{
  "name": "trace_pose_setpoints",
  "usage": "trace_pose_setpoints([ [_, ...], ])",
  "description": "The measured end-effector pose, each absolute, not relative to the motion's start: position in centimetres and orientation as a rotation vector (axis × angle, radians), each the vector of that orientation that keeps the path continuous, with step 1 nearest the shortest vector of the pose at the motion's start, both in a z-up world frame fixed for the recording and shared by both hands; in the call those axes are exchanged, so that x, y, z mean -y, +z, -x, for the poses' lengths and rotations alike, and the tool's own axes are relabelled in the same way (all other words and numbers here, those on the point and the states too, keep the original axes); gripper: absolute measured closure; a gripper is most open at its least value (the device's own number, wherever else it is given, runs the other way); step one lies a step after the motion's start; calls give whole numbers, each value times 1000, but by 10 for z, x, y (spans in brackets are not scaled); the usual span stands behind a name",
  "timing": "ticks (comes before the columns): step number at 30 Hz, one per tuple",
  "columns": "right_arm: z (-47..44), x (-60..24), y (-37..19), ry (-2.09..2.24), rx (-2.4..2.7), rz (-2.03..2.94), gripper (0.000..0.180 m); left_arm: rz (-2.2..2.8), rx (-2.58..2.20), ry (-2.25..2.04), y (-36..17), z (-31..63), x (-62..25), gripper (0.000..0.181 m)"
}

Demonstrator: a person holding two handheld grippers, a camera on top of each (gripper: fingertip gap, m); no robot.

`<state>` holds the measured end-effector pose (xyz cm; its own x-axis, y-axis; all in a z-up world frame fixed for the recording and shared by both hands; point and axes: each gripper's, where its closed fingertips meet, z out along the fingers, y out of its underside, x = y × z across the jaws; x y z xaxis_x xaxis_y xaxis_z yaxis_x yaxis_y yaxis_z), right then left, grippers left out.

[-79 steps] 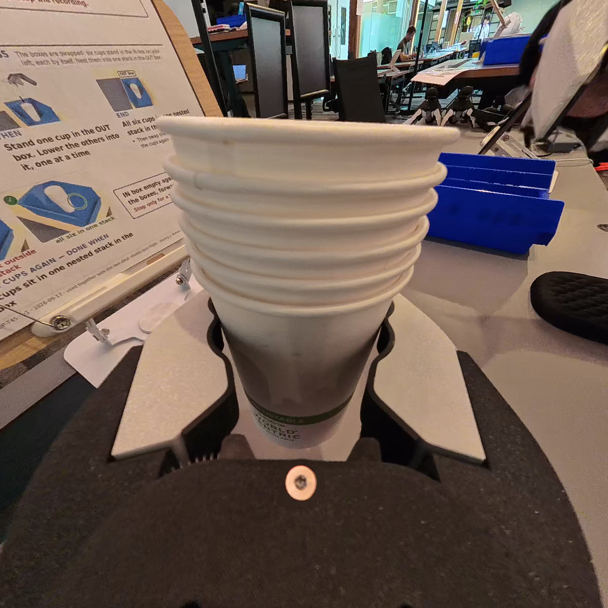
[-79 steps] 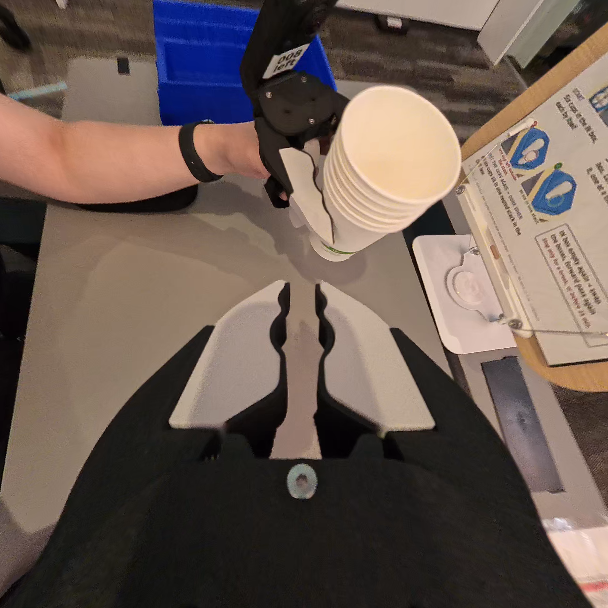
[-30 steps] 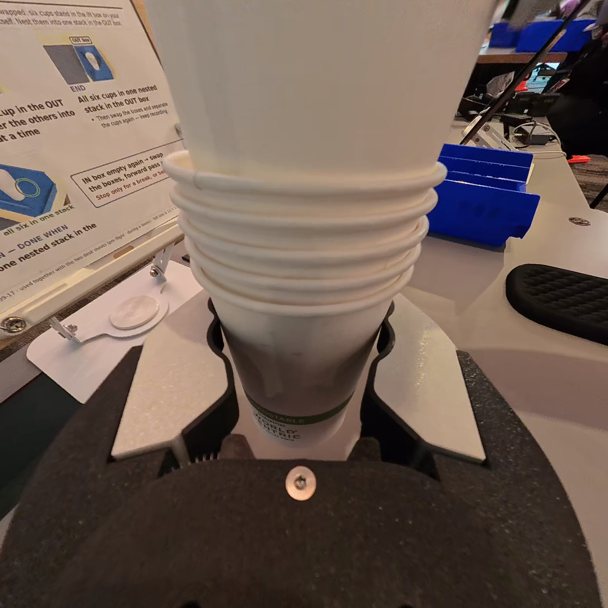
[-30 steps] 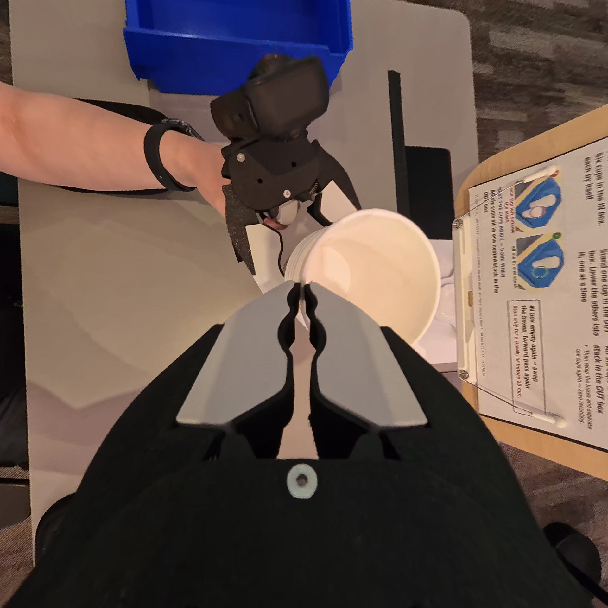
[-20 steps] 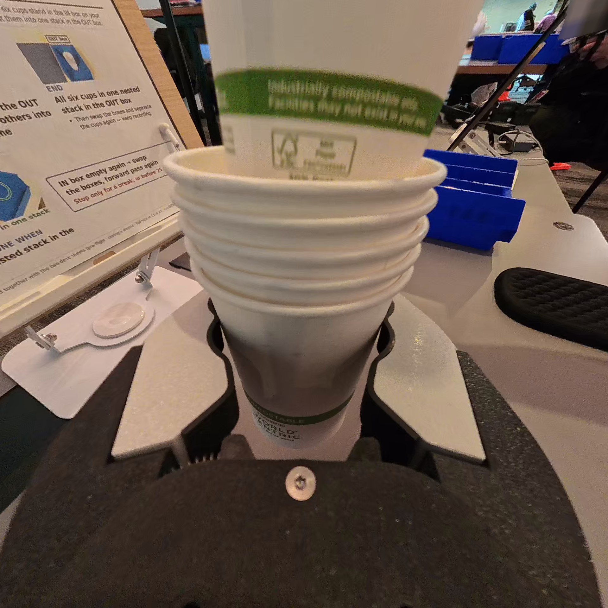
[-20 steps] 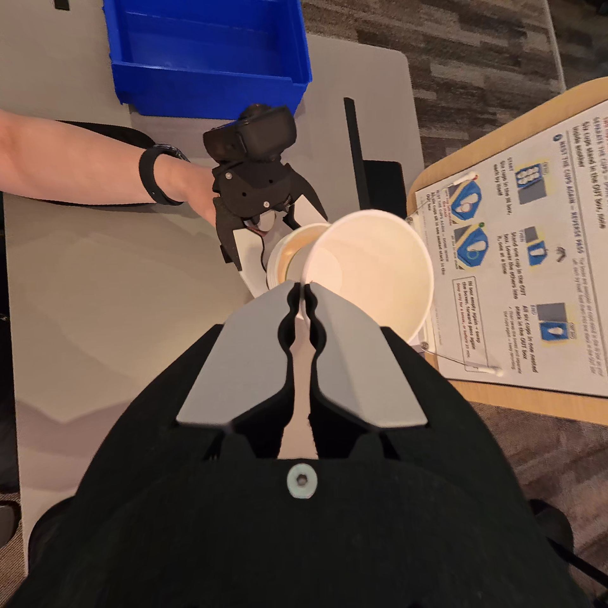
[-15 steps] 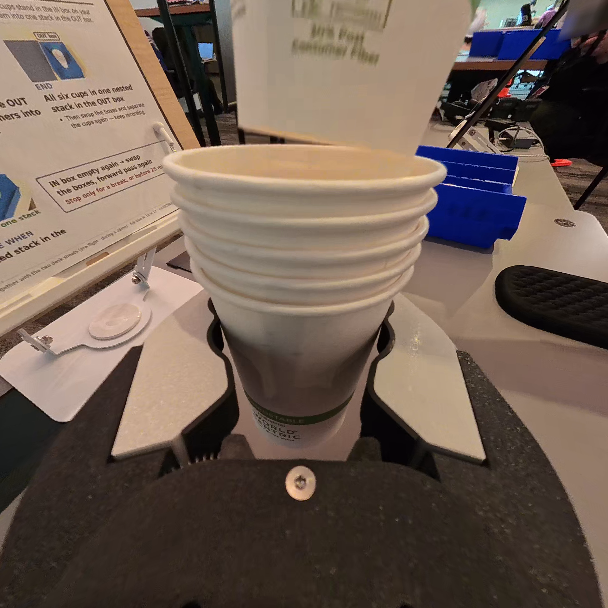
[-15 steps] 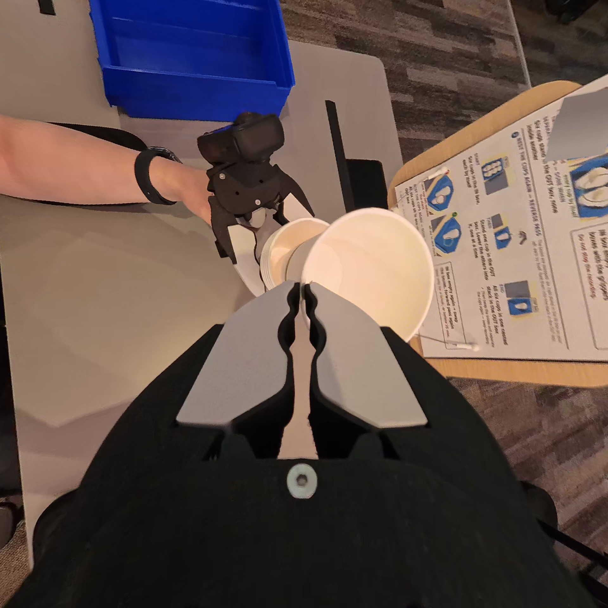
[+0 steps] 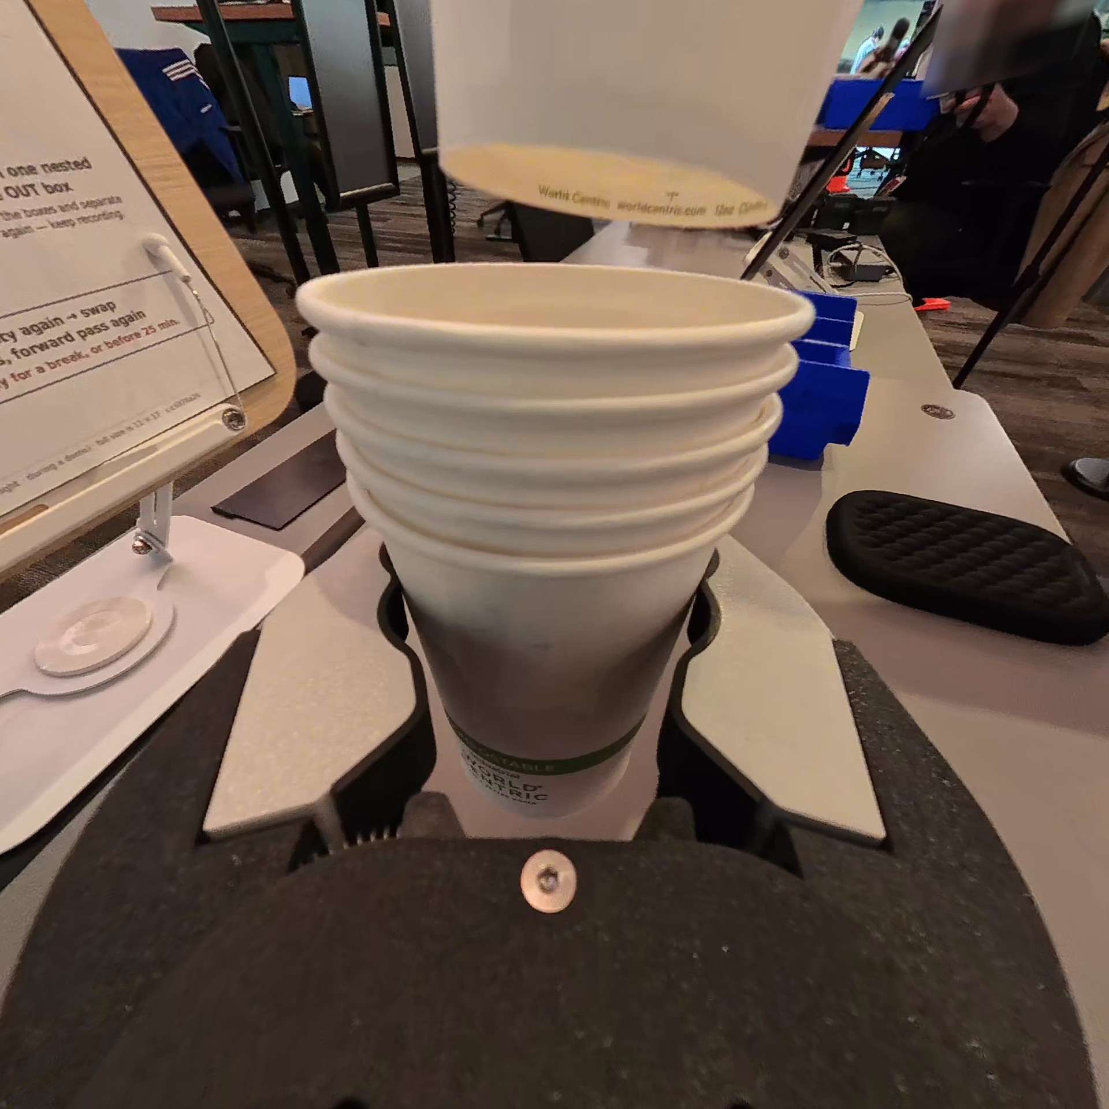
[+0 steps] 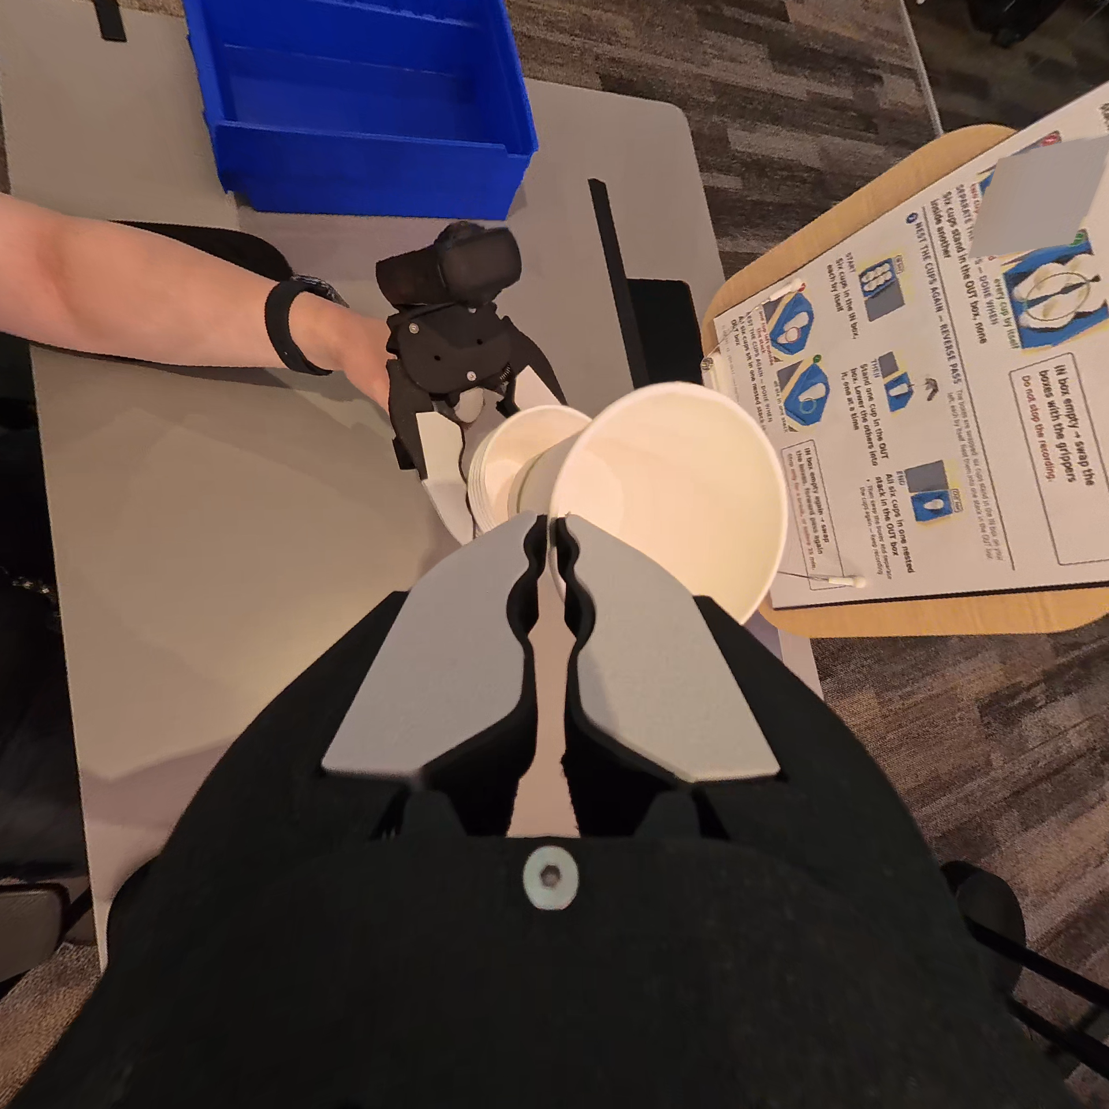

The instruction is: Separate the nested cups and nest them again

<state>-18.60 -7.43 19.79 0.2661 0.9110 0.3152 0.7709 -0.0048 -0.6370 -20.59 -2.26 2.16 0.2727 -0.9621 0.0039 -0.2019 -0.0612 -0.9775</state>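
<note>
Cup (image 9: 624, 90) top cropped | stack (image 9: 552, 480) base behind left claw (image 9: 549, 606)

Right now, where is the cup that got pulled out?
The single white paper cup hangs just above the stack of white paper cups, pinched at its rim by the right gripper.

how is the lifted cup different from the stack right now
The cup is single and hangs clear above the stack, which is several cups nested. The right tool pinches the cup by its rim wall; the left tool clamps the stack low around its outer cup. In the left view the cup shows its underside, the stack its open mouth. Both are white paper, mouths up.
</note>
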Motion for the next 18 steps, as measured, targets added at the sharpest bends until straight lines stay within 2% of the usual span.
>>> trace_pose_setpoints([
  [9,147,76,207,148,1474,1847,177,1530,-1159,-894,10,203,22,88],
  [14,33,68,201,-74,1244,2041,177,1536,-1127,-908,15,211,16,88],
  [18,-77,61,167,-237,1002,2240,177,1529,-1093,-934,23,217,13,88],
])
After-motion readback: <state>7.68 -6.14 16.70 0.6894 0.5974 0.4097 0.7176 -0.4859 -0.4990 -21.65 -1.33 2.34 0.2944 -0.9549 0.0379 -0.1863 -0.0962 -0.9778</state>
